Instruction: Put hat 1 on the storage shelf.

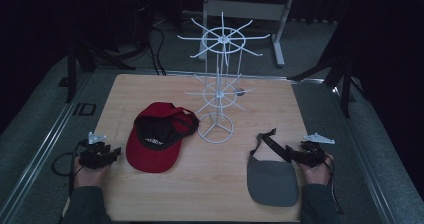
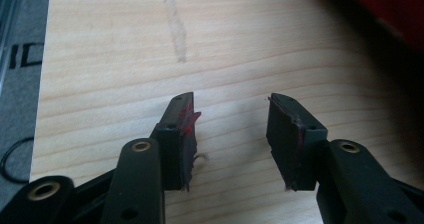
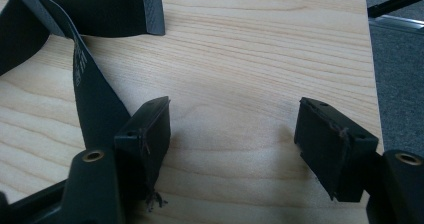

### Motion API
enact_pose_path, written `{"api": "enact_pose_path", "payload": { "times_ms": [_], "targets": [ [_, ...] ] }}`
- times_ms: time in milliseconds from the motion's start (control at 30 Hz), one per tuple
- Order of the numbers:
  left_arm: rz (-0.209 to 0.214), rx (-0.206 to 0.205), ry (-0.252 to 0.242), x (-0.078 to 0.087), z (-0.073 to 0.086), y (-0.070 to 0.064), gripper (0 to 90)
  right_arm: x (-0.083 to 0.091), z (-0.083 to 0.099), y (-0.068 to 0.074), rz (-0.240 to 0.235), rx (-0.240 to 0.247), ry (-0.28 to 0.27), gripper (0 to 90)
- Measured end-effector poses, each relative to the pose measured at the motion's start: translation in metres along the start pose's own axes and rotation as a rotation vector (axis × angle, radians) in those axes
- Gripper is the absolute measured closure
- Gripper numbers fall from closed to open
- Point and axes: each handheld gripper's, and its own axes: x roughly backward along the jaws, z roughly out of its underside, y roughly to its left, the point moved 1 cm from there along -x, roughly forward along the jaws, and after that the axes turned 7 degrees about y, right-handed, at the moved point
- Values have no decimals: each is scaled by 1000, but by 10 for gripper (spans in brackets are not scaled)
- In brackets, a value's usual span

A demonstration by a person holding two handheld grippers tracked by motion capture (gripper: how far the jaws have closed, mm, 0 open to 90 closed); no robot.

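Two caps laid on the table [image 1: 210, 184], both tongs held open.

The left tongs [image 1: 116, 151] are seen lower left beside the red cap [image 1: 155, 149]; the right tongs [image 1: 289, 151], empty, are held lower right at the grey visor's [image 1: 272, 181] black strap [image 3: 95, 99].

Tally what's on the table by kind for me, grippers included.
Red caps: 1, the red cap
Grey visors: 1, the grey visor, its black strap beside the right gripper
White wire racks: 1, the wire rack
Grippers: 2, left gripper and right gripper, both open
Total: 5
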Motion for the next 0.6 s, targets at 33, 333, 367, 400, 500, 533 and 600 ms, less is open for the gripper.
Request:
{"api": "enact_pose_path", "payload": {
  "times_ms": [33,333,367,400,500,533,600],
  "targets": [
    [7,-3,-9,3,-1,-1,553,0,0,0,0,0,0,302],
    [68,-20,-77,23,-8,-7,562,0,0,0,-1,2,0,300],
    [68,-20,-77,23,-8,-7,558,0,0,0,-1,2,0,300],
    [74,-20,-90,27,-9,-8,552,0,0,0,-1,2,0,300],
    [73,-25,-99,32,-10,-8,545,0,0,0,-1,1,0,300],
    [72,-30,-113,36,-11,-9,544,0,0,0,-1,2,0,300],
    [76,-31,-119,39,-12,-9,541,0,0,0,-1,2,0,300]
  ]
}}
